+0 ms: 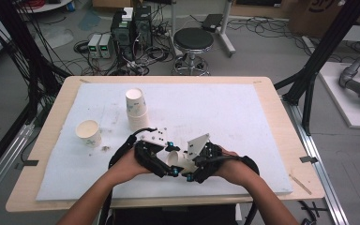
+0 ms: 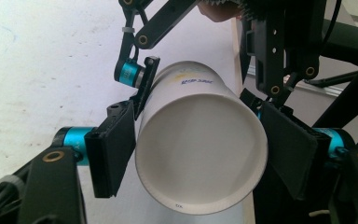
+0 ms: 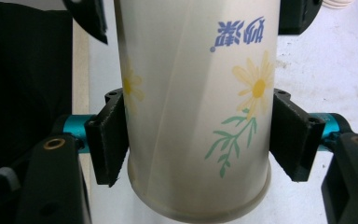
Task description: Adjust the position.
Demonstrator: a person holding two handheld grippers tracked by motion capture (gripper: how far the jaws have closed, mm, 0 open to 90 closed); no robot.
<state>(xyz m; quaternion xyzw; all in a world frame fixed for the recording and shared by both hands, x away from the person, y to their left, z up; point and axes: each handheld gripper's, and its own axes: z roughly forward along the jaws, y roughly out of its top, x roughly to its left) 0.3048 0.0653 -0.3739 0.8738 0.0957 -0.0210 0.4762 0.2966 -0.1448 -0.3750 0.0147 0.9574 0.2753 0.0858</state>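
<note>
A white paper cup printed with yellow daisies lies roughly level just above the white mat, held between both grippers near the table's front edge. In the left gripper view its round end faces the camera. My left gripper has a pad against each side of it, shut on the cup. In the right gripper view the cup wall runs away from the camera with its print upside down. My right gripper is shut on it near the rim. In the high view the left gripper and right gripper meet at the cup.
An upturned stack of paper cups stands mid-left on the white mat. A single upright cup stands further left. The wooden table edge rings the mat. A black stool and electronics sit on the floor beyond.
</note>
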